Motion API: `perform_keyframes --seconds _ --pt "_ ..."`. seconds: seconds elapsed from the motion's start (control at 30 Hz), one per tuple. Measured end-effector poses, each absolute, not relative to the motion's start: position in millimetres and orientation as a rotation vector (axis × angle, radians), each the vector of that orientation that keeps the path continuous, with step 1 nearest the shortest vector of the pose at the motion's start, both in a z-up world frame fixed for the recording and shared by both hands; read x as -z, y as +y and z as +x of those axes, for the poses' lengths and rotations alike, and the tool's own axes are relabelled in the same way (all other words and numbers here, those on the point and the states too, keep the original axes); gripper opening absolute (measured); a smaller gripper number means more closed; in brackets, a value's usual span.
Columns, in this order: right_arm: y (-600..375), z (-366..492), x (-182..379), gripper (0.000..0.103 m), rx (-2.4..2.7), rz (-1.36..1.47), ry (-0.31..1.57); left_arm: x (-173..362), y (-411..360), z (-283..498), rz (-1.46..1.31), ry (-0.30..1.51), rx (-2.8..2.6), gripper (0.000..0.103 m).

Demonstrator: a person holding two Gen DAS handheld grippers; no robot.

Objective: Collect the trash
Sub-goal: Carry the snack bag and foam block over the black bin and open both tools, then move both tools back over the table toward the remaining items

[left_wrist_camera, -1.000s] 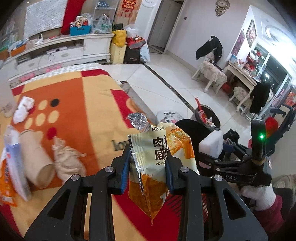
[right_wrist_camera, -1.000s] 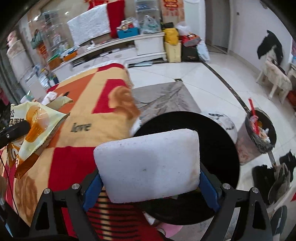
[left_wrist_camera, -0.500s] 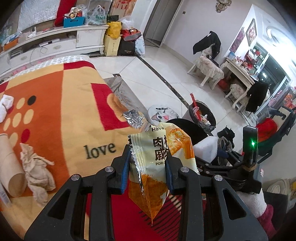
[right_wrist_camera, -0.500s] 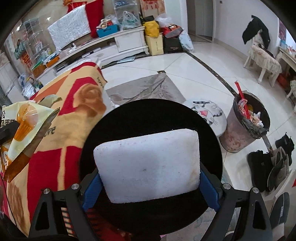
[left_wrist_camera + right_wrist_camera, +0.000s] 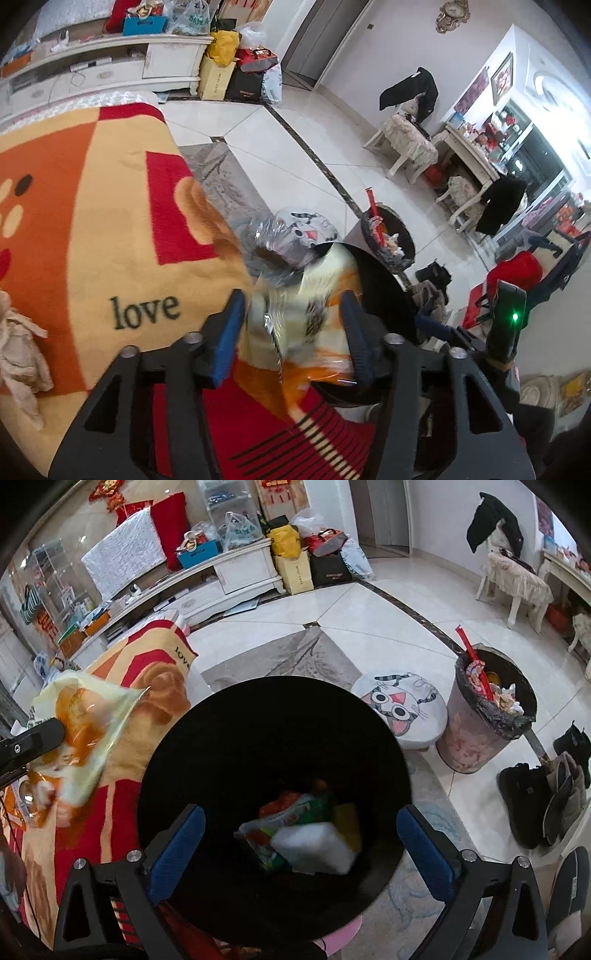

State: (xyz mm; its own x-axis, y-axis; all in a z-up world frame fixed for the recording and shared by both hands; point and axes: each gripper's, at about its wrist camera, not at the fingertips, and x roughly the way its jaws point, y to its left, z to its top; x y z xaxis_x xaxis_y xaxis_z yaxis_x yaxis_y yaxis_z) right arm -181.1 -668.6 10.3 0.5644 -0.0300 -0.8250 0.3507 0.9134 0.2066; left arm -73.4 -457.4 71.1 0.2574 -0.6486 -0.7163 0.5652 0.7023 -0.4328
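A black round bin [image 5: 207, 775] stands beside the blanket-covered table [image 5: 85, 229]. My right gripper [image 5: 301, 845] is open above the bin. A white foam block [image 5: 314, 847] lies inside the bin on other wrappers [image 5: 291, 808]. My left gripper [image 5: 293, 332] has its jaws spread at the table's edge, next to the bin rim [image 5: 388, 280]. A yellow and orange snack bag [image 5: 310, 306] sits blurred between the fingers, loose. The bag also shows in the right wrist view [image 5: 81, 716] at the left.
A crumpled tissue [image 5: 18, 354] lies on the blanket at the left. A full grey trash can [image 5: 487, 709], a cat-face stool [image 5: 402, 705] and shoes [image 5: 554, 797] stand on the tiled floor to the right. A TV cabinet [image 5: 207, 579] lines the far wall.
My right gripper opened and the white foam block dropped into the black bin. My left gripper opened around the snack bag, which is now blurred and slipping. Both grippers moved towards the bin.
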Motion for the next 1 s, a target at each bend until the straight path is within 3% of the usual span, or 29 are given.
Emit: perform_keyframes --seconds 0.37,1.0 --pt "-680.1 -198.5 -19.4 0.103 0.255 0.434 0.929 -69.6 -457.5 -81.0 -0.068 1.037 0.864 0.060" --pt "-611.1 -173.5 -32.8 0.103 0.172 0.308 0.927 -84.5 -406.6 -93.7 0.036 0.890 0.707 0.060"
